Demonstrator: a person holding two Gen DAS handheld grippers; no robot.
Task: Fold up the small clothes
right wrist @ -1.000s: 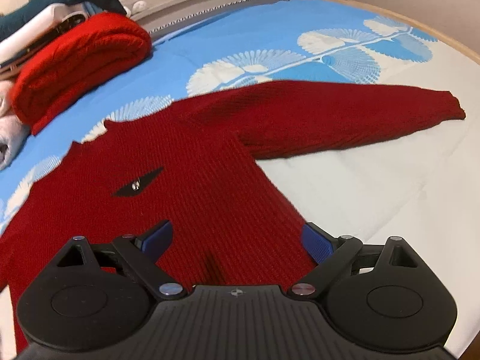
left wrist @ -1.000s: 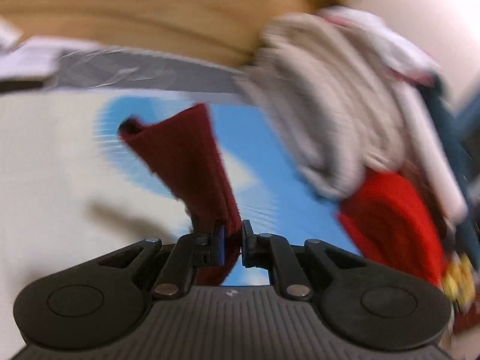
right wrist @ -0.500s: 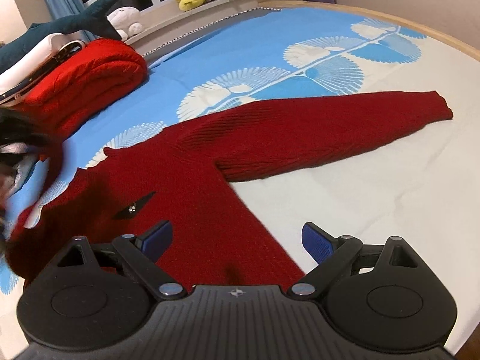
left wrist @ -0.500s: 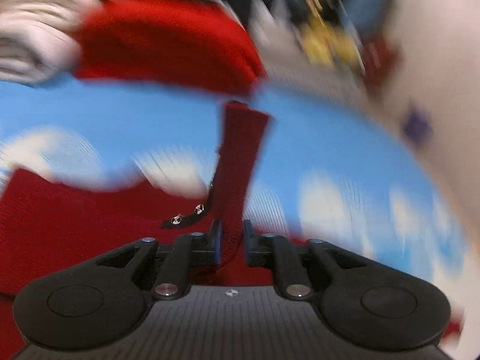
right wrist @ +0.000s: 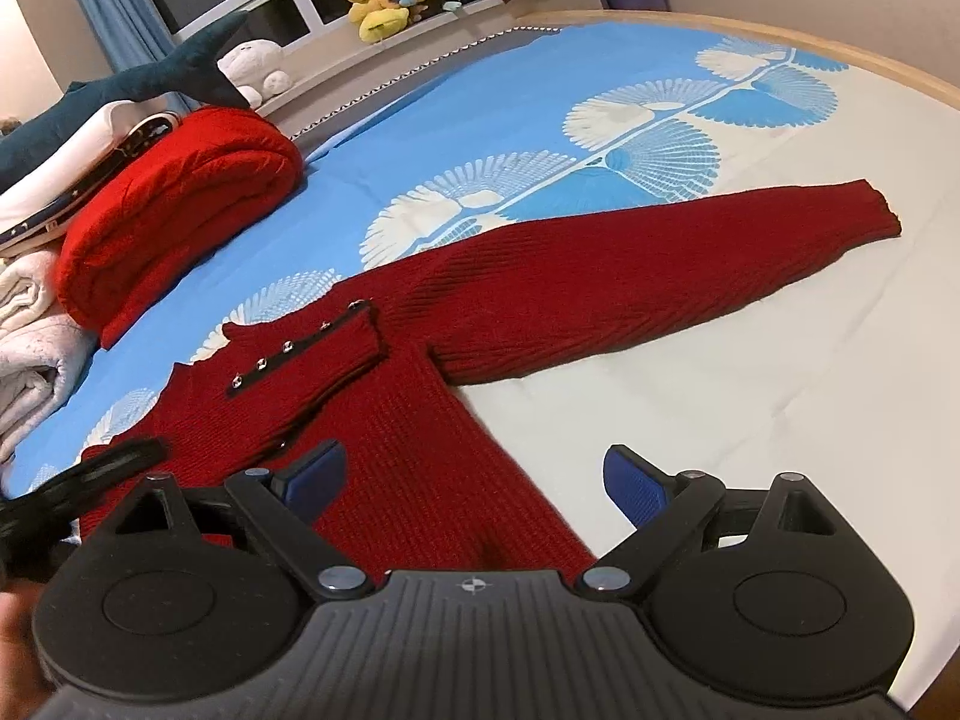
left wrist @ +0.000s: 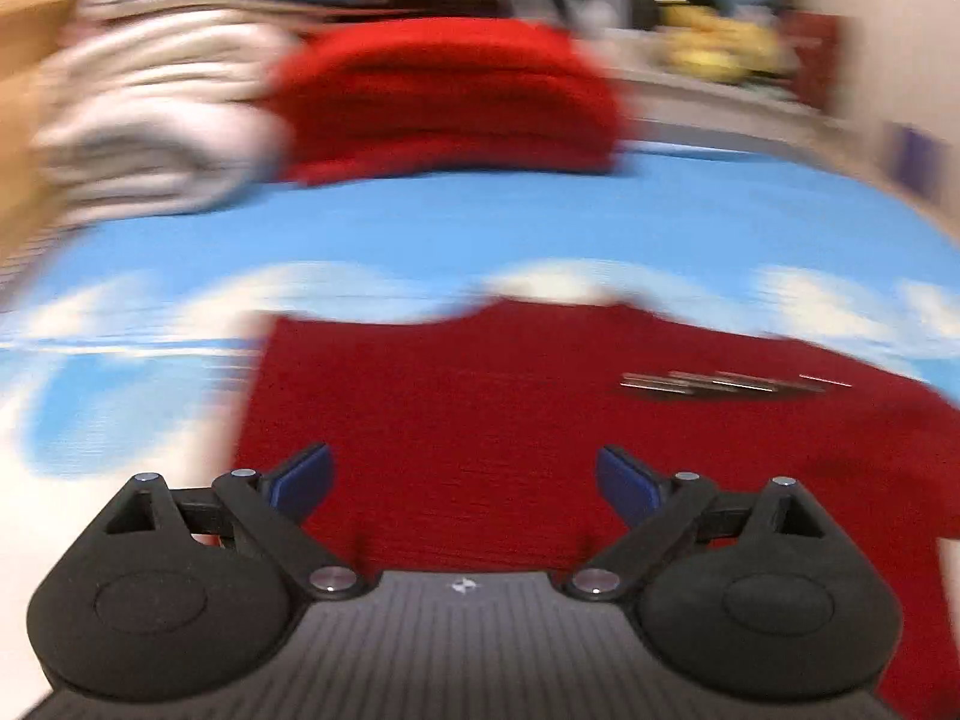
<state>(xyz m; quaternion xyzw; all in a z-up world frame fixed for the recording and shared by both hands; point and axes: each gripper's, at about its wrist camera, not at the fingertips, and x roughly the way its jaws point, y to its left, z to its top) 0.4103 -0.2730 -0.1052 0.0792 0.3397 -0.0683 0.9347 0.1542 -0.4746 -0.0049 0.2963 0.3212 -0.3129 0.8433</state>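
Both my tools, left tool [left wrist: 465, 477] and right tool [right wrist: 474, 474], gape wide, empty. The dark red sweater [right wrist: 420, 456] looks soft and floppy. I'd pinch its outstretched sleeve [right wrist: 660, 288] by the cuff.

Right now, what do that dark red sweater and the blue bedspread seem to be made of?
Dark red sweater: chunky ribbed knit, probably wool or acrylic, matte, with small shiny studs that look metal. Blue bedspread: smooth, flat woven fabric with printed white fans, likely cotton.
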